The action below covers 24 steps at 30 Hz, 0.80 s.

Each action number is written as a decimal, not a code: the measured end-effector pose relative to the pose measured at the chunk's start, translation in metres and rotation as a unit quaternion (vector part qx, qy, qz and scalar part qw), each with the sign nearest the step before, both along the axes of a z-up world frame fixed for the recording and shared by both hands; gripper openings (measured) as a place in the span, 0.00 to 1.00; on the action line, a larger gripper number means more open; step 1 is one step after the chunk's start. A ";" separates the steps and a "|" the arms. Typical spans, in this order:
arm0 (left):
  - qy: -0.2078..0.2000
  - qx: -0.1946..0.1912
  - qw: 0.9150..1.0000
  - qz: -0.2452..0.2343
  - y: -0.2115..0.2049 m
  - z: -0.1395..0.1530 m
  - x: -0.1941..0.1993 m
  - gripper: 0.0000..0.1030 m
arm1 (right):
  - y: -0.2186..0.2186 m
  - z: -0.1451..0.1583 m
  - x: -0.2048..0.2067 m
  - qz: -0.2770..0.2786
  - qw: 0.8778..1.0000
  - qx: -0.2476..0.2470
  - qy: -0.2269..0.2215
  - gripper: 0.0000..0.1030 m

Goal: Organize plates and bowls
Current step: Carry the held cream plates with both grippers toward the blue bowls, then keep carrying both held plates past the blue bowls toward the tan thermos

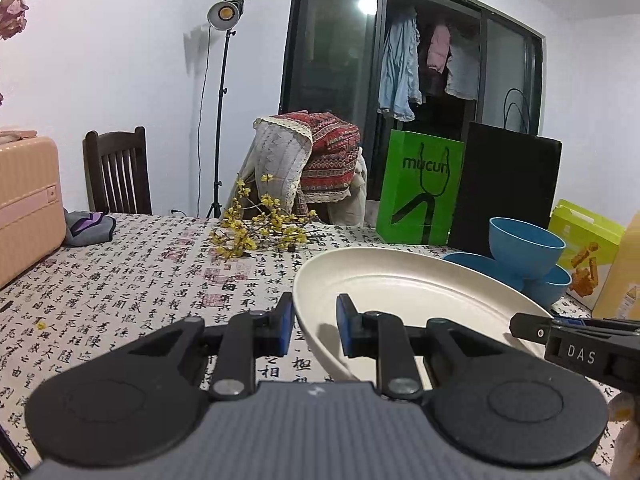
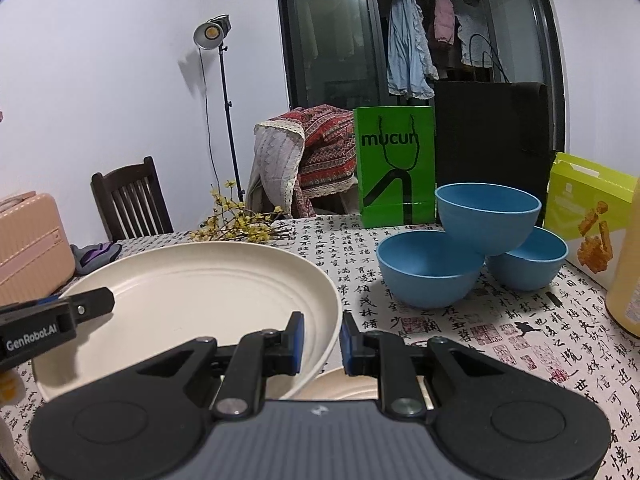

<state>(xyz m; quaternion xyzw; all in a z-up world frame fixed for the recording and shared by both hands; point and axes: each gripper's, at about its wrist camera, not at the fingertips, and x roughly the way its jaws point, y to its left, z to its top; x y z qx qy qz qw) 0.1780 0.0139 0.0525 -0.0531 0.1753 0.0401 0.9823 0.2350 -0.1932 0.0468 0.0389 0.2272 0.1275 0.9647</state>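
A large cream plate hangs tilted above the table, carried between both grippers. My left gripper is shut on its left rim, one blue pad on each side of the edge. My right gripper is shut on the opposite rim, and its finger shows in the left wrist view too. Part of a second cream plate lies on the table under the right gripper. To the right stand three blue bowls, two on the cloth and one resting on top of them.
The table has a calligraphy-print cloth. A green bag, a black bag and a yellow-green box line the far right side. A yellow flower sprig, a grey cloth and a pink suitcase lie to the left.
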 end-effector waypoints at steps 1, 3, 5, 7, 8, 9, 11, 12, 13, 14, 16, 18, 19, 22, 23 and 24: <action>0.000 0.001 1.000 -0.002 -0.001 0.000 -0.001 0.22 | -0.002 -0.001 -0.001 -0.001 1.000 0.001 0.000 0.18; -0.002 0.001 1.000 -0.005 -0.004 -0.001 -0.002 0.22 | -0.005 -0.002 -0.002 -0.004 1.000 0.002 0.000 0.18; -0.002 0.000 1.000 -0.009 -0.007 -0.001 -0.002 0.22 | -0.009 -0.003 -0.003 -0.006 1.000 0.005 0.000 0.18; -0.003 0.000 1.000 -0.012 -0.010 -0.002 -0.003 0.22 | -0.013 -0.004 -0.006 -0.008 1.000 0.005 -0.001 0.18; -0.003 0.000 1.000 -0.013 -0.012 -0.002 -0.003 0.22 | -0.014 -0.004 -0.007 -0.009 1.000 0.005 -0.002 0.18; -0.003 -0.001 1.000 -0.014 -0.013 -0.002 -0.003 0.22 | -0.015 -0.004 -0.007 -0.011 1.000 0.005 -0.003 0.18; -0.003 -0.002 1.000 -0.016 -0.015 -0.003 -0.003 0.22 | -0.019 -0.005 -0.009 -0.013 1.000 0.005 -0.005 0.18; -0.004 -0.002 1.000 -0.018 -0.015 -0.003 -0.004 0.22 | -0.020 -0.005 -0.010 -0.014 1.000 0.006 -0.005 0.18; -0.004 -0.003 1.000 -0.021 -0.016 -0.003 -0.003 0.22 | -0.021 -0.005 -0.010 -0.015 1.000 0.006 -0.006 0.18; -0.004 -0.004 1.000 -0.023 -0.017 -0.003 -0.004 0.22 | -0.022 -0.005 -0.011 -0.016 1.000 0.005 -0.007 0.18; -0.004 -0.004 1.000 -0.025 -0.019 -0.004 -0.004 0.22 | -0.024 -0.006 -0.013 -0.020 1.000 0.003 -0.010 0.18; -0.005 -0.004 1.000 -0.027 -0.021 -0.005 -0.004 0.22 | -0.026 -0.006 -0.015 -0.022 1.000 0.003 -0.011 0.18; -0.005 -0.005 1.000 -0.028 -0.022 -0.005 -0.004 0.22 | -0.027 -0.005 -0.016 -0.023 1.000 0.002 -0.012 0.18; -0.005 -0.006 0.999 -0.031 -0.025 -0.005 -0.005 0.22 | -0.031 -0.005 -0.018 -0.026 1.000 0.002 -0.015 0.18; -0.005 -0.006 0.999 -0.032 -0.026 -0.005 -0.005 0.22 | -0.032 -0.005 -0.018 -0.027 1.000 0.002 -0.015 0.18; -0.006 -0.006 0.999 -0.033 -0.027 -0.005 -0.005 0.22 | -0.033 -0.005 -0.019 -0.028 0.999 0.002 -0.016 0.18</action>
